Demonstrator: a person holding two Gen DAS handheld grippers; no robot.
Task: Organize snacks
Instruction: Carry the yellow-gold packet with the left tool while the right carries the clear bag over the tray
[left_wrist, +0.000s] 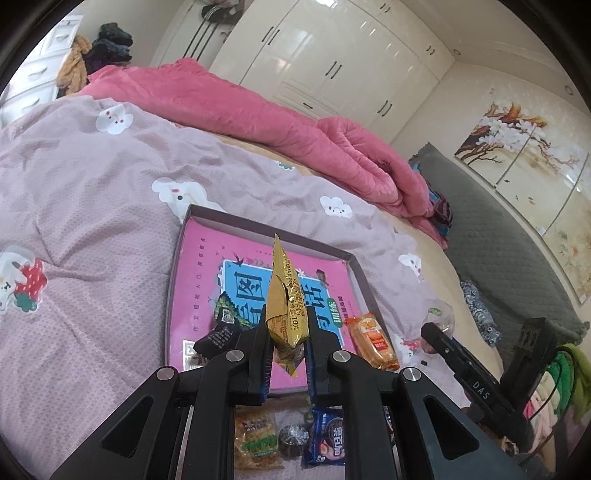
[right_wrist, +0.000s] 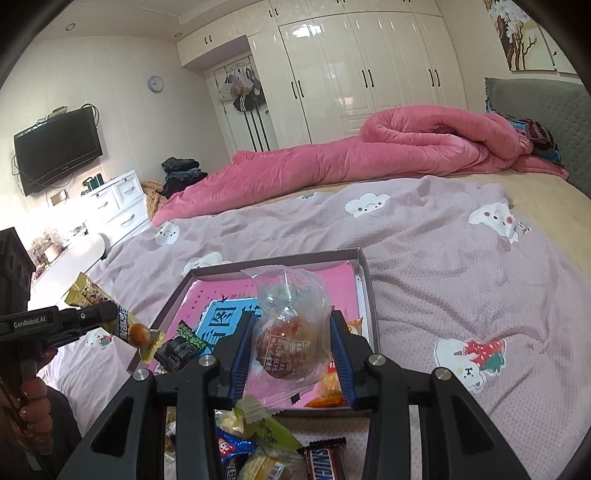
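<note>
The left claw (left_wrist: 287, 325) is closed on a gold packet (left_wrist: 286, 295) and the right claw (right_wrist: 291, 350) on a clear bag (right_wrist: 291, 332), both held above the box (left_wrist: 360, 273), so a slippery wrapper could be dropped outside it.

Glossy gold foil on the packet (left_wrist: 286, 306). Clear, crinkled plastic round the wrapped snack (right_wrist: 291, 332). Matt black plastic with bright metal pins on the left gripper (left_wrist: 288, 332) and right gripper (right_wrist: 291, 354). Shiny pink printed paper lining the cardboard tray (left_wrist: 354, 266). Woven, dimpled cloth on the bedspread (left_wrist: 92, 192); plush pink quilt (right_wrist: 332, 162). High-gloss wardrobe doors (right_wrist: 351, 66).
</note>
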